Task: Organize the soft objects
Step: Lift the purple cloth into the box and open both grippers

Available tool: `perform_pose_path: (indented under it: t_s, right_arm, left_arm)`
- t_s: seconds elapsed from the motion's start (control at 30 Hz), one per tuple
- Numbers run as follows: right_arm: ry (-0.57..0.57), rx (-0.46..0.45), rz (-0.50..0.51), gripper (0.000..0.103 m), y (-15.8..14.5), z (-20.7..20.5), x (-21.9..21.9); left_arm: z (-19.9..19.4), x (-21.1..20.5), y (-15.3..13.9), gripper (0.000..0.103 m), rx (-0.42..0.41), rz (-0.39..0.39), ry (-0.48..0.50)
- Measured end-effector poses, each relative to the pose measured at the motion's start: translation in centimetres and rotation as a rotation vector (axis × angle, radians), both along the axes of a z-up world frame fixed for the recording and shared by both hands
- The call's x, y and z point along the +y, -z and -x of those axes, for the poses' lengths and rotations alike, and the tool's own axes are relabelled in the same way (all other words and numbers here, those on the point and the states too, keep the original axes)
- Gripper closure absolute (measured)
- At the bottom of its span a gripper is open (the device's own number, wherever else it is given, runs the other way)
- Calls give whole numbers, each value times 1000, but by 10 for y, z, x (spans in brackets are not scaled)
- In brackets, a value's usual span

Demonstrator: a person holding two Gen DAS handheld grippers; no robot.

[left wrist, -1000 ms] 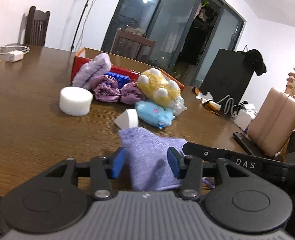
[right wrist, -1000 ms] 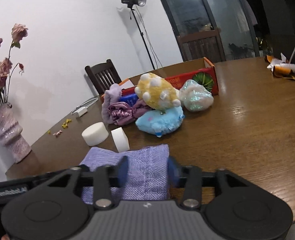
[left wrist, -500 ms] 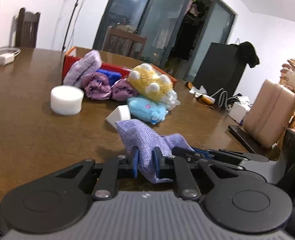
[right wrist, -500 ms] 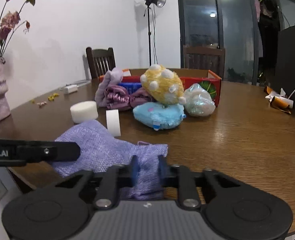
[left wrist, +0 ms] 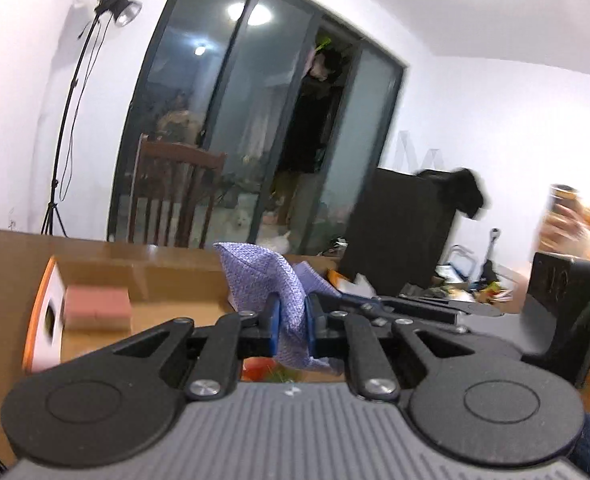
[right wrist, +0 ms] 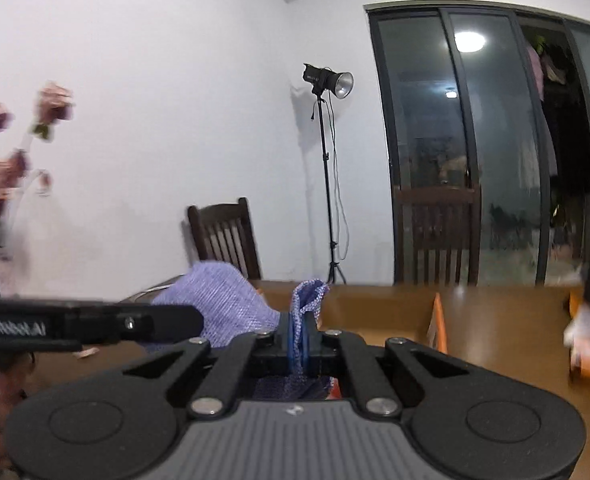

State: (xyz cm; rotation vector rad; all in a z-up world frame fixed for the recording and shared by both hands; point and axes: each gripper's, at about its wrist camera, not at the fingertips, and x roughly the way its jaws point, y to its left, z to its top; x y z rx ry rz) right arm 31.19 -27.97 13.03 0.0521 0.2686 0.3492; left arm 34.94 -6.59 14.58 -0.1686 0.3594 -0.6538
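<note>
A purple knitted cloth point(left wrist: 261, 276) is pinched between both grippers and hangs lifted above the table. My left gripper point(left wrist: 293, 322) is shut on one bunched edge of it. My right gripper point(right wrist: 298, 342) is shut on another edge, and the purple cloth point(right wrist: 219, 300) bulges up to its left. In the right wrist view the left gripper's dark arm crosses the left side. Below and ahead lies an open cardboard box point(left wrist: 143, 276) with orange edges, holding a pink sponge block point(left wrist: 97, 306). The plush toys and white foam pieces are out of view.
The brown wooden table point(right wrist: 507, 332) stretches ahead. Wooden chairs point(left wrist: 171, 196) stand behind it, with a light stand point(right wrist: 327, 168) at the wall. A vase of pink flowers point(right wrist: 3, 160) is far left. A black cabinet point(left wrist: 399, 232) and cluttered cables sit to the right.
Both grippers went from open around the purple cloth to shut on it, then rose and moved forward with it. The toys and foam dropped out of view and the open box came into sight.
</note>
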Motion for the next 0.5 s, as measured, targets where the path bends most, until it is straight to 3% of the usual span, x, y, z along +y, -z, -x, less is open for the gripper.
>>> perform_pose_path:
  t_s: [0.13, 0.27, 0.33, 0.47, 0.5]
  right_arm:
    - [37, 114, 122, 99, -2, -123, 3]
    - [89, 280, 229, 99, 29, -231, 3]
    - [108, 330, 270, 99, 45, -261, 3]
    - [146, 401, 267, 98, 65, -297, -3]
    - [153, 414, 243, 93, 63, -303, -7]
  left_arm:
    - [-118, -37, 11, 90, 151, -27, -37]
    - [-205, -62, 50, 90, 296, -84, -89]
    - [-233, -66, 64, 90, 372, -75, -119]
    - [-262, -71, 82, 86, 406, -120, -152]
    - [-265, -67, 83, 82, 412, -123, -148]
